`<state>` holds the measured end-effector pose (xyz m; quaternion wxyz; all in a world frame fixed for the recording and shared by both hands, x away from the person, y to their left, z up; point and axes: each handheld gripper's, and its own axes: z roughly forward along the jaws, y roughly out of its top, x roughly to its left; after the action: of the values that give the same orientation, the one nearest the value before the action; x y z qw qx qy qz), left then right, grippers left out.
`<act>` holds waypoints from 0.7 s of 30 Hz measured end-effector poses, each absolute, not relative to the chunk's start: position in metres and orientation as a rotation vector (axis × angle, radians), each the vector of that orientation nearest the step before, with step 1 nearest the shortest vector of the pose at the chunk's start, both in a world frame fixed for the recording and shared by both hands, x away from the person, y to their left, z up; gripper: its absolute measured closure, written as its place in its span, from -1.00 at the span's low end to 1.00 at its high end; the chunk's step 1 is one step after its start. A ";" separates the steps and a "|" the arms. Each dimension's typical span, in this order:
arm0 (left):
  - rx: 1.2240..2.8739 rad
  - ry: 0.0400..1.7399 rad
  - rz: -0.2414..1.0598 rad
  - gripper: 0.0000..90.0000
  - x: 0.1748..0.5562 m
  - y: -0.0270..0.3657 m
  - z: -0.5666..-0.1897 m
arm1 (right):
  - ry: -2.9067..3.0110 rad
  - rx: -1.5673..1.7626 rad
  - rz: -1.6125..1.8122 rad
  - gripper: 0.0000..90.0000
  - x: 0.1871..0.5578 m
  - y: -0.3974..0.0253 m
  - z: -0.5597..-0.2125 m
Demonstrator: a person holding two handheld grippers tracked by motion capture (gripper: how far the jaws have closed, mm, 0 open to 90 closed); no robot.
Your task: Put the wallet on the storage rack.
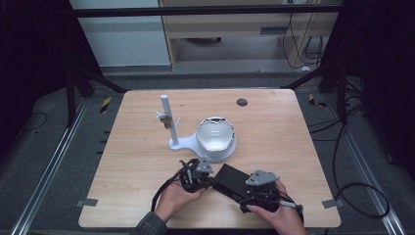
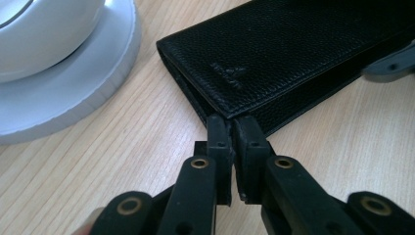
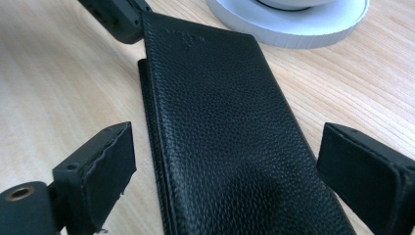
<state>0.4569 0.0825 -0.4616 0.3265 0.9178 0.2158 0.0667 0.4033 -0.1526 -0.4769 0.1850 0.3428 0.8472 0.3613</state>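
1. A black leather wallet (image 1: pixel 232 180) lies flat on the wooden table (image 1: pixel 274 127), near the middle of its near edge, long side running diagonally between the two hands.
2. The left gripper (image 2: pixel 232 128) is clenched on the wallet's corner; in the left gripper view its jaws meet right at the corner (a small embossed logo sits just above).
3. The right gripper (image 3: pixel 225 161) is released, its jaws spread wide on either side of the wallet's other end, not touching it.
4. A white round base (image 1: pixel 215 149) holding a shiny bowl-like dome (image 1: pixel 215 133) stands just beyond the wallet, toward the table's centre.
5. A white post (image 1: pixel 169 122) rises from that base's left extension.
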 end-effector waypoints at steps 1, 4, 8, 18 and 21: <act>2.405 0.569 0.172 0.90 0.459 0.081 -0.462 | 2.385 0.970 1.011 -0.81 0.405 -0.152 -0.477; 2.424 0.560 0.165 0.88 0.462 0.076 -0.464 | 2.384 0.990 0.967 -0.77 0.409 -0.149 -0.478; 2.427 0.555 0.159 0.86 0.468 0.070 -0.466 | 2.397 0.981 0.936 -0.74 0.410 -0.144 -0.479; 2.401 0.564 0.157 0.86 0.474 0.067 -0.456 | 2.418 0.994 0.873 -0.64 0.415 -0.141 -0.479; 2.394 0.569 0.162 0.86 0.475 0.066 -0.452 | 2.416 0.998 0.866 -0.62 0.416 -0.141 -0.478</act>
<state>0.4751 0.0661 -0.4520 0.3314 0.9159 0.2177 0.0619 0.4158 -0.1412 -0.4782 0.1928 0.3558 0.8609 0.3085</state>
